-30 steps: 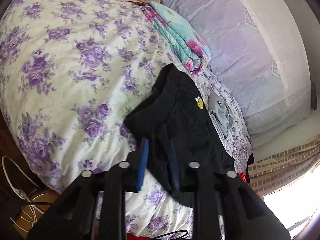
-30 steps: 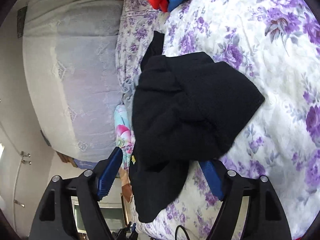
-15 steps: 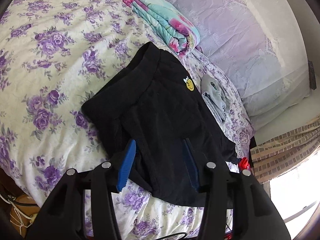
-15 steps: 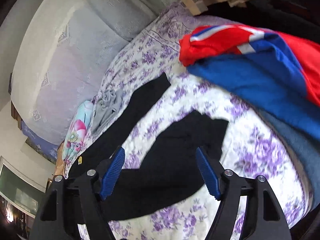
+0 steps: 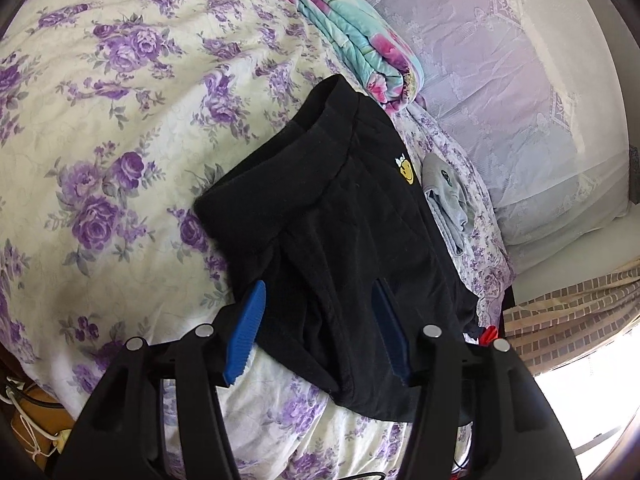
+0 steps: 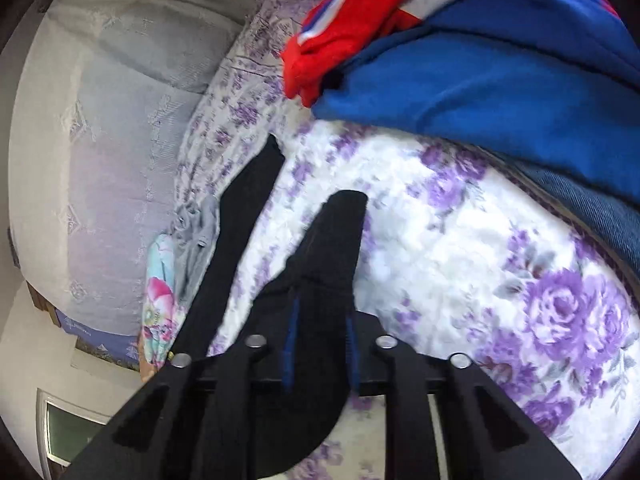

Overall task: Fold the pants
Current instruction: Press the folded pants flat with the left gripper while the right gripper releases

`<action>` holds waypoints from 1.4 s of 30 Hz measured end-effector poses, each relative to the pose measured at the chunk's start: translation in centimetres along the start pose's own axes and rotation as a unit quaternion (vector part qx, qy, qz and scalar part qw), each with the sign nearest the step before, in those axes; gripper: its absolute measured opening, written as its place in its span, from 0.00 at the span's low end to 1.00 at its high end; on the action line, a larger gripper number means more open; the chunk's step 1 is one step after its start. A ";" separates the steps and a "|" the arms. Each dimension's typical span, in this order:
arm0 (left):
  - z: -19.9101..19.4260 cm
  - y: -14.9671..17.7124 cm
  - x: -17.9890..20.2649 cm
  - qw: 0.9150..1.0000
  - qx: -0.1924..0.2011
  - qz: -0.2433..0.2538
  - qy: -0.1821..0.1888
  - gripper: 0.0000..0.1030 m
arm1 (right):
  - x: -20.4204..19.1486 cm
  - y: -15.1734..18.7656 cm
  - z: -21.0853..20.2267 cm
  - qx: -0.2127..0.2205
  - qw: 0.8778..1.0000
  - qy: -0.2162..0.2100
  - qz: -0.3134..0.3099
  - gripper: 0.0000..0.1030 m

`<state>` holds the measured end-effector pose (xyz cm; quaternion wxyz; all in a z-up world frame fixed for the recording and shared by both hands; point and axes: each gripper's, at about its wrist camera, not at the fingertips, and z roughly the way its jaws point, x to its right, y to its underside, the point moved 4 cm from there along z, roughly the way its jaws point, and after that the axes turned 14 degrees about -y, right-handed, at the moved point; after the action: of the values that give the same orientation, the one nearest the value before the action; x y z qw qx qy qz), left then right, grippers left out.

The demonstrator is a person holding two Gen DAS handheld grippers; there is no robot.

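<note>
The black pants point(image 5: 352, 236) lie on the bedspread point(image 5: 120, 128) with purple flowers, partly folded, the waistband end toward the folded floral blanket point(image 5: 356, 40) and a small yellow smiley patch point(image 5: 407, 169) showing near the far edge. My left gripper point(image 5: 320, 332) hangs low over the near end of the pants; its jaws are opening, the two blue pads spread to either side of the cloth and not pressing it, so the fabric lies between them, loose. A small grey garment point(image 5: 446, 196) lies just beside the pants on the far side, and beyond it is the pale lace-covered headboard point(image 5: 520, 100). From my right side the picture is smeared, but I see both legs of the pants running away from me across the bedspread, one long and thin beside the grey garment, the other thicker and rising up into my right gripper point(image 6: 320, 340). The jaws there are closing and the blue pads point(image 6: 291, 340) stand close together with that black leg pinched between them. A pile of red and blue clothing point(image 6: 460, 60) sits on the bed past the leg ends, apart from the pants.
</note>
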<state>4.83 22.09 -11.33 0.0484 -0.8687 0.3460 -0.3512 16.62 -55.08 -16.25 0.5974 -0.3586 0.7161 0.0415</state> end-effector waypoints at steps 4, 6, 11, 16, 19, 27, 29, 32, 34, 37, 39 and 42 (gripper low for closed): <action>-0.1 0.1 -0.2 1.000 0.002 0.002 0.004 0.53 | -5.7 -0.4 -4.7 0.048 0.993 -0.004 -0.108 0.11; 0.1 0.1 -0.3 1.000 0.000 0.004 0.004 0.53 | -4.3 0.8 -6.3 0.028 0.993 0.036 -0.106 0.11; 0.1 0.1 -0.3 1.000 -0.005 0.007 0.005 0.53 | 3.5 3.1 -9.9 0.017 0.993 0.119 -0.007 0.29; -0.6 -0.2 -0.1 1.000 0.000 0.004 0.007 0.54 | -1.1 1.4 -10.8 0.063 0.988 0.100 -0.095 0.32; -0.7 0.1 0.2 1.000 0.003 0.009 -0.001 0.56 | -2.2 0.4 -6.4 0.007 0.988 0.093 -0.124 0.32; -1.0 -0.3 -0.1 1.000 0.003 0.004 -0.007 0.57 | 2.4 -2.0 -2.9 -0.040 0.983 0.149 -0.105 0.59; -0.8 -0.6 0.2 1.000 0.005 0.004 -0.012 0.57 | 2.3 -1.2 -2.3 -0.053 0.975 0.158 -0.148 0.54; -0.9 -1.3 1.2 1.000 0.015 0.013 -0.015 0.59 | 1.2 -1.2 -2.5 -0.042 0.974 0.137 -0.175 0.15; -1.5 -2.0 2.0 0.999 0.037 0.024 -0.024 0.59 | -0.2 -2.4 -2.9 -0.017 0.969 0.138 -0.203 0.14; -2.8 -3.1 3.3 0.997 0.065 0.044 -0.026 0.65 | 0.6 -3.9 -1.1 -0.043 0.958 0.184 -0.215 0.16; -2.9 -3.9 4.0 0.995 0.073 0.051 -0.033 0.71 | 2.4 -4.1 -0.4 -0.055 0.956 0.218 -0.190 0.31; -1.8 -5.5 5.0 0.994 0.071 0.064 -0.050 0.71 | 1.5 -4.7 -2.1 0.009 0.963 0.212 -0.164 0.42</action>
<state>9.41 23.38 -5.31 0.1492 -0.8556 0.3721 -0.3275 17.48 -60.27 -15.23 0.4339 -0.4660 0.7582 -0.1407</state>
